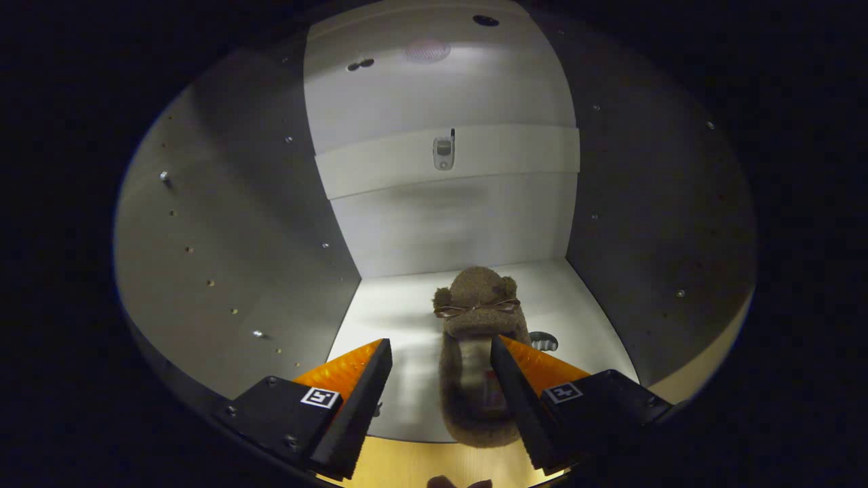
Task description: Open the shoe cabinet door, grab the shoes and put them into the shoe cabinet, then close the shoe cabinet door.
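Your claw (441, 352) stands spread at the mouth of the shoe cabinet (237, 237), its two fingers (352, 400) held well apart and pinching nothing. Just under the fingers, nearest you, a strip of pale wooden floor (407, 464) shows at the cabinet's front lip.

Between the fingers, and hard against the inner face of the right one, a fuzzy brown slipper (475, 332) lies on the cabinet's white bottom shelf (393, 305). Its open heel end sits nearest you, slightly overhanging the shelf's front lip, and its toe points away from the claw toward the back. Whether the right finger actually touches the slipper's side, you cannot tell; the left finger is clearly apart from it, with bare shelf between.

Just ahead of the fingertips, the slipper's toe carries two small round ears and a thin ribbon bow (478, 307) tied across it. To the right of the slipper, just beyond the right fingertip, a small dark round fitting (544, 341) sits in the shelf.

Either side of the claw, the cabinet's grey side walls rise, dotted with rows of small holes and metal pegs (165, 176). Beyond the slipper stands the white back panel (447, 230). Farther up, a white rail (515, 152) crosses it, with a small metal fitting (443, 152) at its middle.
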`<action>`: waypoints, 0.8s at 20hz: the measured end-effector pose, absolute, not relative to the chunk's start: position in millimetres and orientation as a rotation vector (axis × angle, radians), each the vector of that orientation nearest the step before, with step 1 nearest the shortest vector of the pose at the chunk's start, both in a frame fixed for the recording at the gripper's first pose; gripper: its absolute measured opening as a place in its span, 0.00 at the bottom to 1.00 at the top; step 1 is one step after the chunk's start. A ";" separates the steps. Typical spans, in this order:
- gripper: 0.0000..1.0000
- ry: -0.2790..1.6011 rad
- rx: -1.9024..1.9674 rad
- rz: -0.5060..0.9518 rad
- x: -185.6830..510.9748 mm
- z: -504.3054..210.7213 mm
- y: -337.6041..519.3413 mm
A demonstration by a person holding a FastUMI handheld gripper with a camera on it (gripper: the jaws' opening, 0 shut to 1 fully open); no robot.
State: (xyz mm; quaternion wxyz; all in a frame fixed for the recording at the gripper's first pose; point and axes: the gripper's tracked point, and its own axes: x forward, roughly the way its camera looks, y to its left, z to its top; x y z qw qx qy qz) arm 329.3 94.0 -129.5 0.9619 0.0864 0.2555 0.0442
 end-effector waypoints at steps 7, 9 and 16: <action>0.99 0.323 0.085 0.075 250.2 -64.6 86.0; 0.99 0.271 0.074 0.070 222.7 -47.2 86.2; 0.99 0.118 0.074 0.076 117.3 3.3 73.8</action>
